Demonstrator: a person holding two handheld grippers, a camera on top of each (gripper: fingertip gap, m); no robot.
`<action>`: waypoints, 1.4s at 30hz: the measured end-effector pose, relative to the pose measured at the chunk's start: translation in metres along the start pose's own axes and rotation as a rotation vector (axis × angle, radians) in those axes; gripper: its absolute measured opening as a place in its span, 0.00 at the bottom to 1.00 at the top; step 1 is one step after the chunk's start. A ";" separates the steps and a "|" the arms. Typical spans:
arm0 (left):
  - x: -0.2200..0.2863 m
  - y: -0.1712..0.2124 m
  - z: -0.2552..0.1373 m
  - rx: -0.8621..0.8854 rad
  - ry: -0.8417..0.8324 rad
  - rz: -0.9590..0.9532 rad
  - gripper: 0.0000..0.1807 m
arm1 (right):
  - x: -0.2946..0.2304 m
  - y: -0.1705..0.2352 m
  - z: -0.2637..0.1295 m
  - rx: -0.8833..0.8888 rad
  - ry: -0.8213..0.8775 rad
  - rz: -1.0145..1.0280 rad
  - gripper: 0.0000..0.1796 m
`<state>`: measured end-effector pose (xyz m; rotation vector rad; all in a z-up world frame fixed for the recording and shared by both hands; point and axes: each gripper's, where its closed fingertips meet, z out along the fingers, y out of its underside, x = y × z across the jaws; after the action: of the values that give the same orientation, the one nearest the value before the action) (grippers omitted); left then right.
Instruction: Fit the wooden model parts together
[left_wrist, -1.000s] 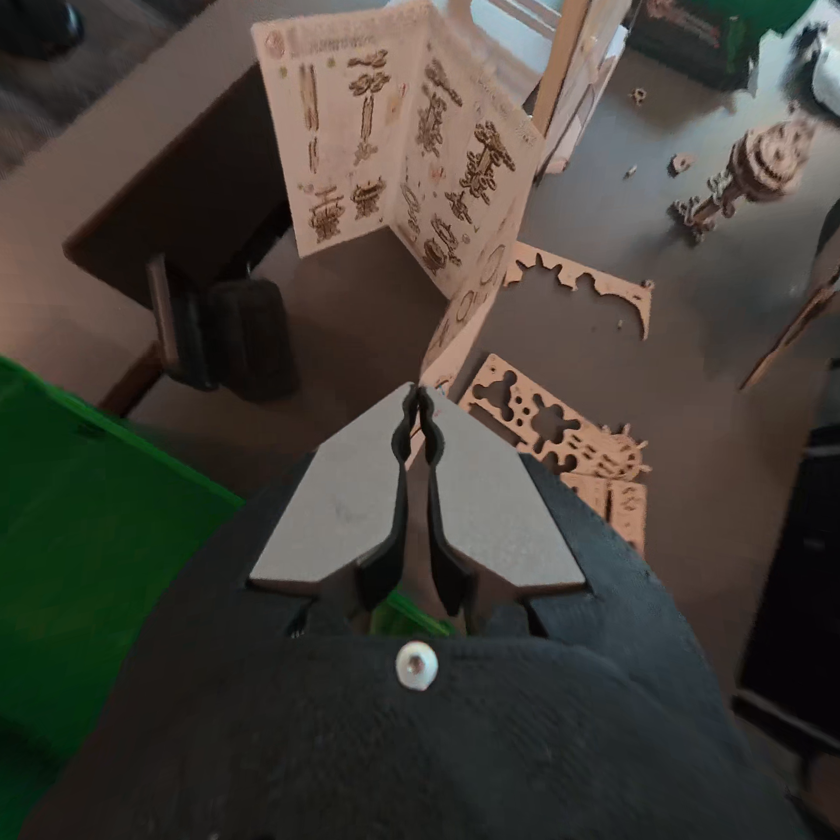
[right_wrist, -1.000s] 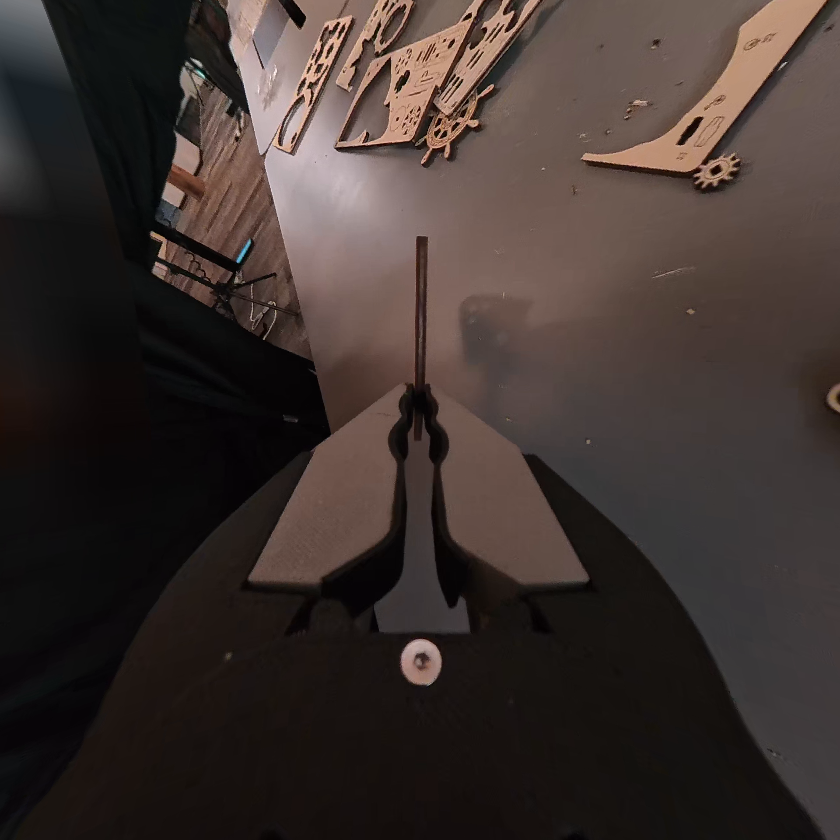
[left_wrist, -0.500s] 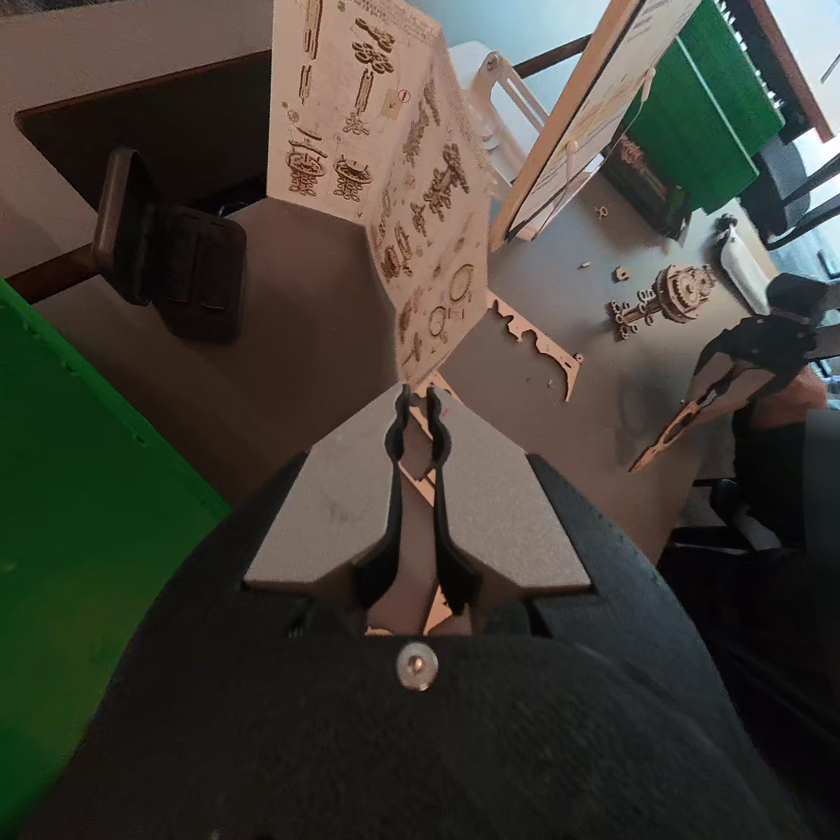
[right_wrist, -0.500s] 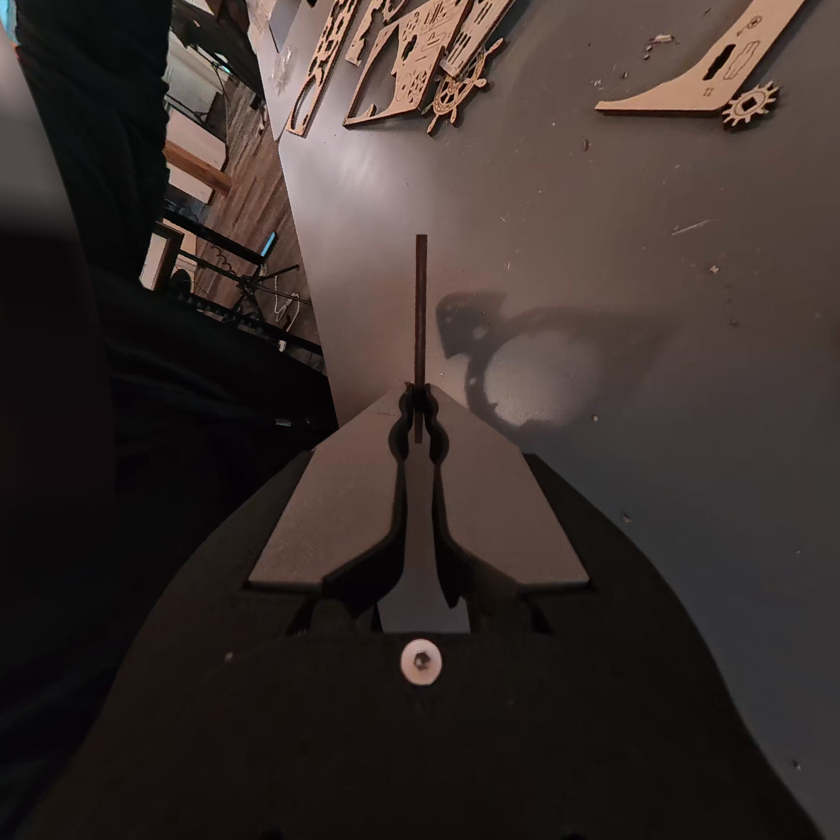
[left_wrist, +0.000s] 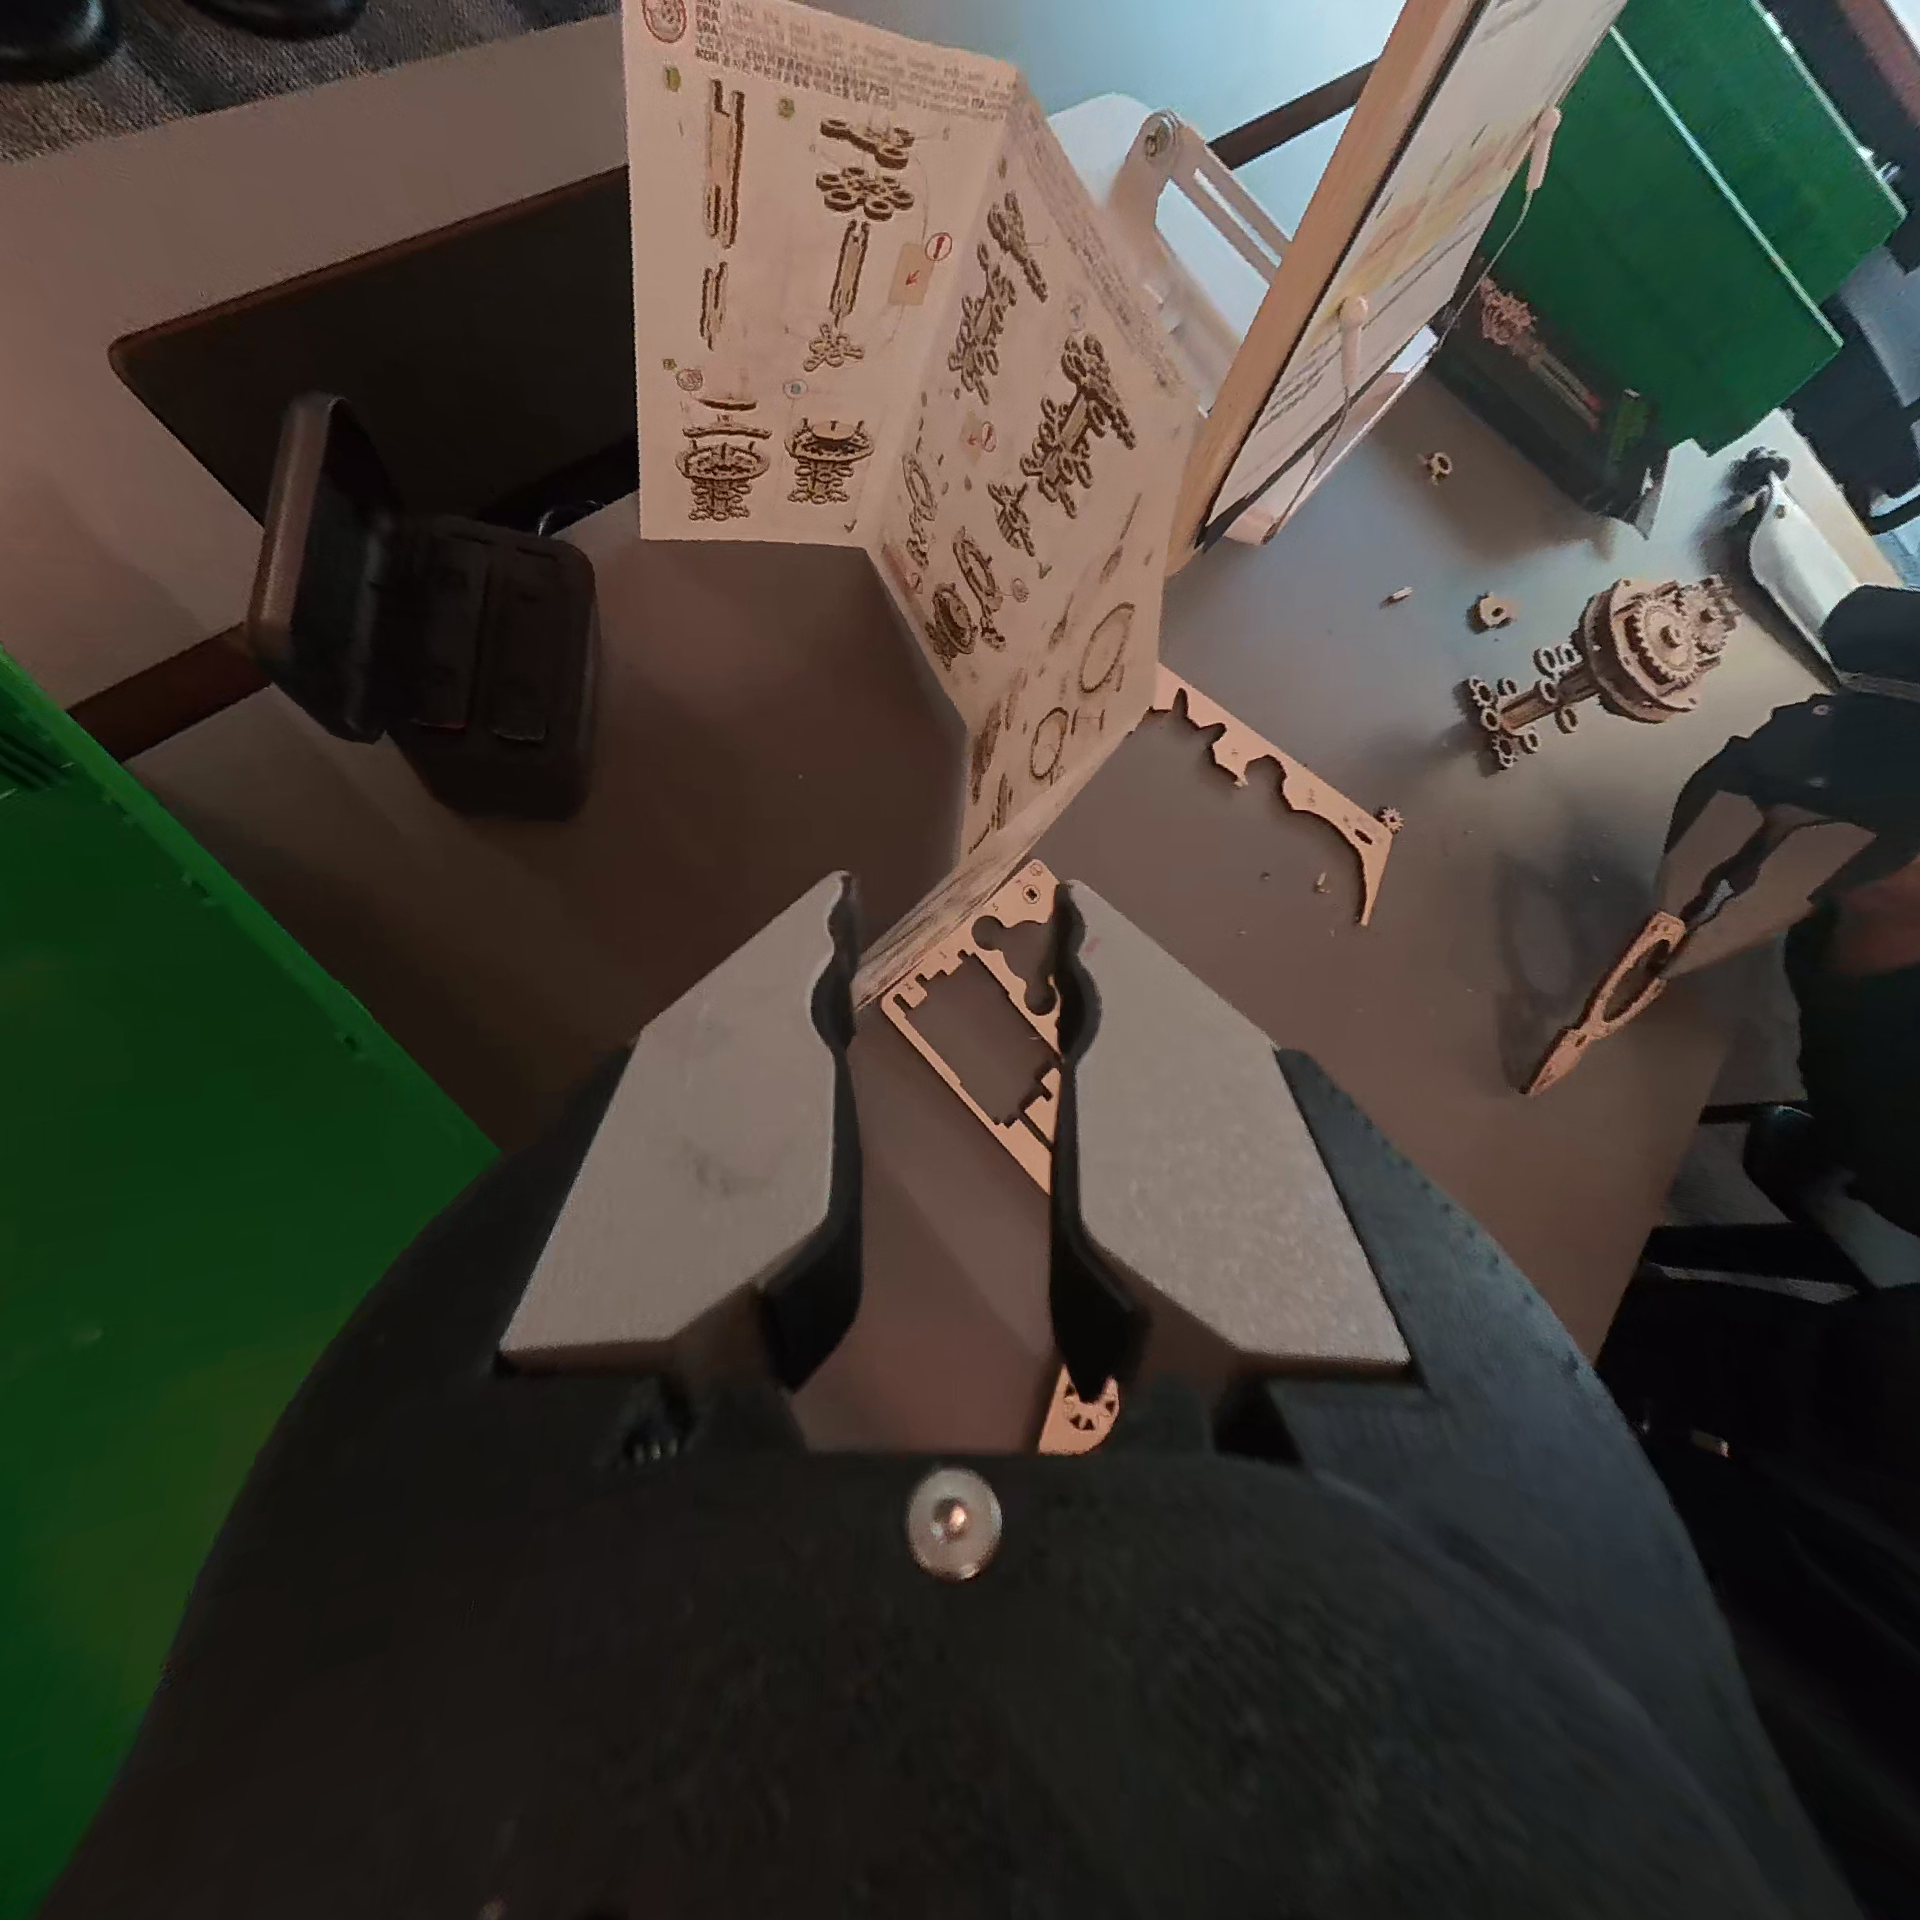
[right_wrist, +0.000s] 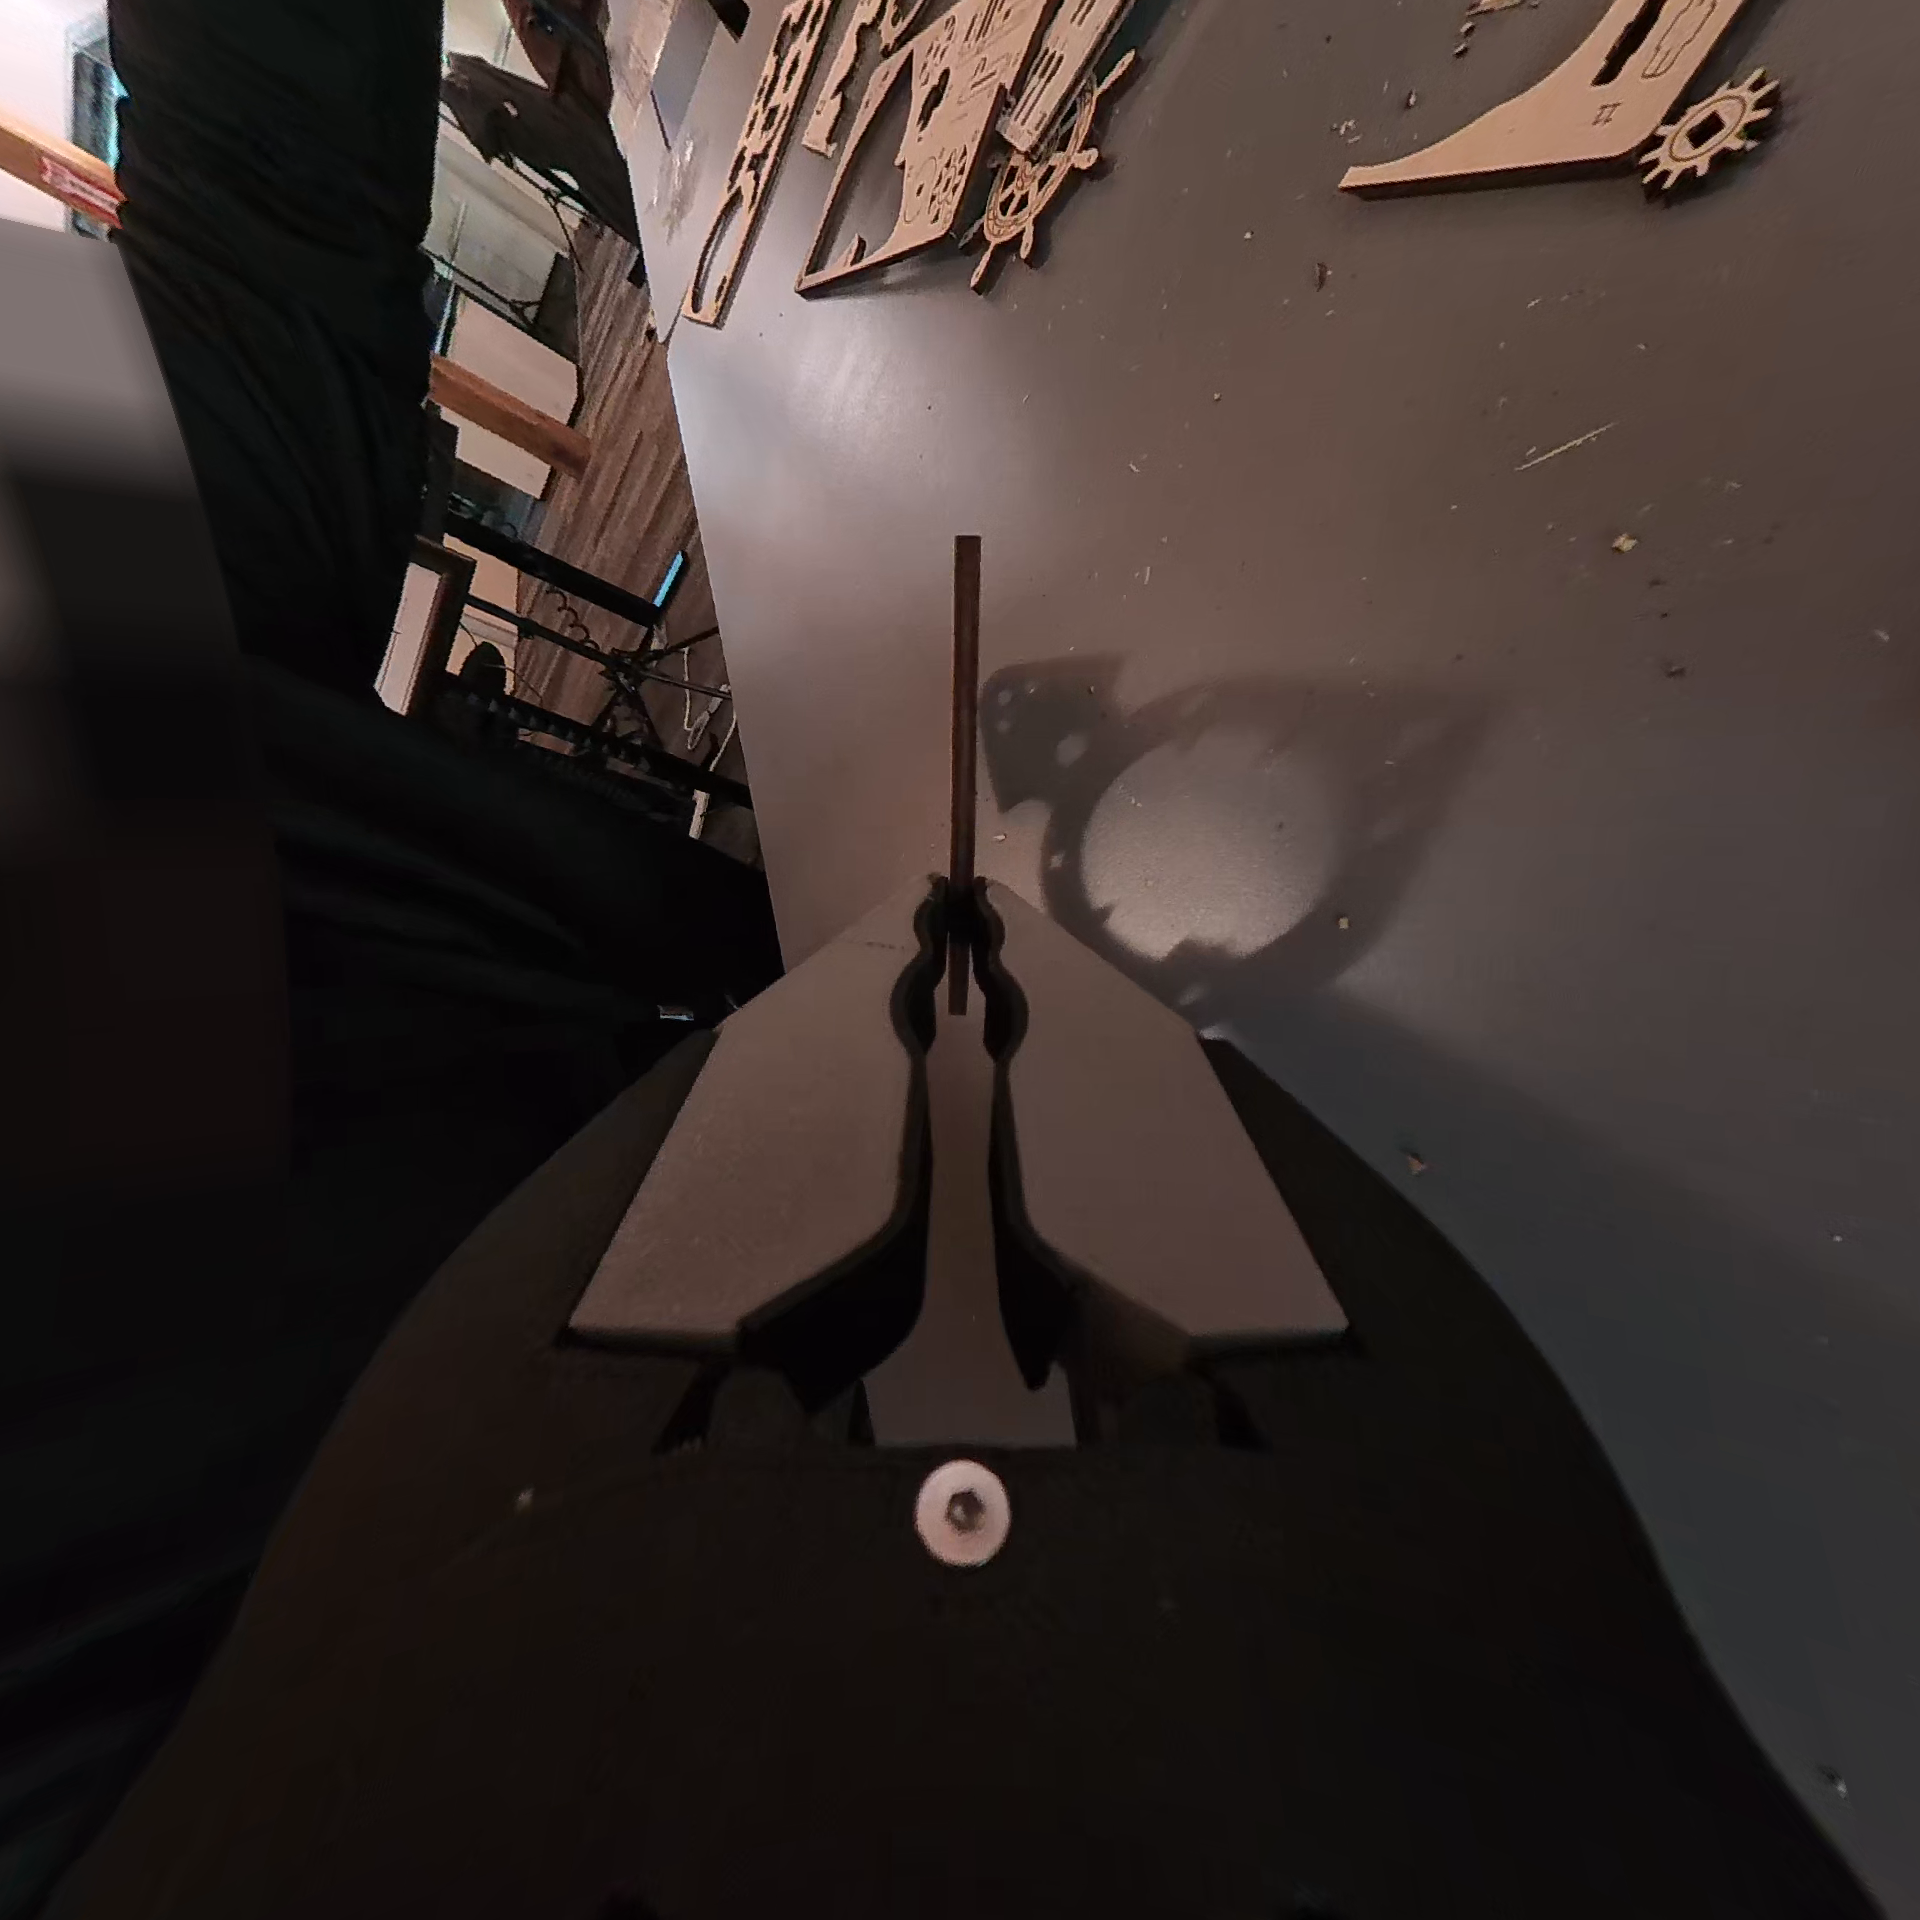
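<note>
My left gripper (left_wrist: 956, 914) is open and empty above a pale wooden cut-out sheet (left_wrist: 977, 1039) that lies flat on the grey table (left_wrist: 1299, 1039). My right gripper (right_wrist: 961, 894) is shut on a thin flat wooden part (right_wrist: 966, 727), seen edge-on and held above the table. In the left wrist view that part (left_wrist: 1605, 997) shows as a ring-shaped piece, with the right gripper (left_wrist: 1688, 920) at the far right. A partly built wooden model (left_wrist: 1621, 665) with gears stands behind it.
A folded instruction sheet (left_wrist: 883, 416) stands upright ahead of the left gripper. A black case (left_wrist: 436, 644), green boxes (left_wrist: 156, 1143), a leaning board (left_wrist: 1351, 260) and a wooden offcut (left_wrist: 1299, 800) are around. Cut sheets (right_wrist: 935, 156) and a small gear (right_wrist: 1714, 130) lie ahead of the right gripper. There is about 45 cm between the tips of the two grippers. The partly built wooden model (left_wrist: 1621, 665) is closer to my right gripper, around 15 cm from its tips; the left tips are 40 cm off.
My left gripper went from shut to open and its view swung toward the instruction sheet and model. My right gripper kept hold of the flat part and shifted only slightly.
</note>
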<state>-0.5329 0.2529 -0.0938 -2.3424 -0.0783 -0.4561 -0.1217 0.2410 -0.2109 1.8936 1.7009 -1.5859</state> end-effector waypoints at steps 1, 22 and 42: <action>-0.001 0.000 0.000 0.004 -0.002 0.003 0.19 | 0.000 0.000 0.000 0.000 -0.001 0.002 0.00; 0.009 0.012 -0.067 0.414 -0.277 0.171 0.40 | -0.007 0.000 -0.004 0.040 -0.001 0.011 0.00; 0.023 0.078 -0.016 0.494 -0.091 0.161 0.33 | -0.009 -0.007 0.037 0.043 0.021 0.056 0.00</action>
<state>-0.5019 0.1837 -0.1265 -1.8639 -0.0390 -0.2183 -0.1471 0.2117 -0.2166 1.9664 1.6191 -1.5996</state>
